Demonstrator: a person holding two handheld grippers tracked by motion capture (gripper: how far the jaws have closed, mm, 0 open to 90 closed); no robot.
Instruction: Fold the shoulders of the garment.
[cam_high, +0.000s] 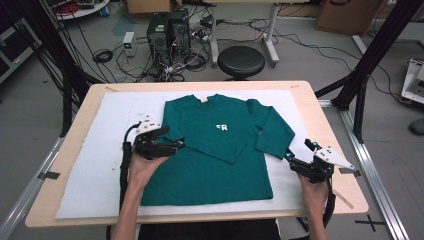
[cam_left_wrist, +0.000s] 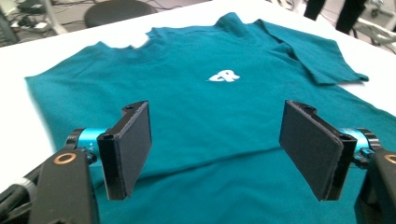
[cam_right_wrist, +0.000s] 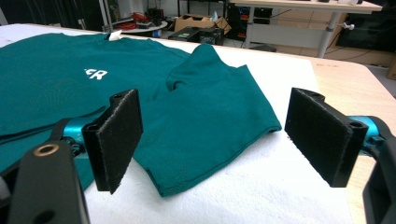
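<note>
Lying flat, teal long-sleeved shirt (cam_high: 210, 150), white chest logo, one sleeve folded across

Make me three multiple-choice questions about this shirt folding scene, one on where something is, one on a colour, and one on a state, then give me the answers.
1. Where does the left sleeve of the shirt lie?
A. folded across the chest
B. spread out on the white mat
C. hanging off the table

2. What colour is the shirt?
A. red
B. teal green
C. yellow

3. How do the jaws of the right gripper stand?
A. shut on the sleeve
B. shut on nothing
C. open, holding nothing

Answers: 1 A, the high view shows that sleeve lying over the front below the white logo. 2 B, it is teal green in all three views. 3 C, the right gripper view shows the jaws wide apart, with the right sleeve lying flat ahead.
</note>
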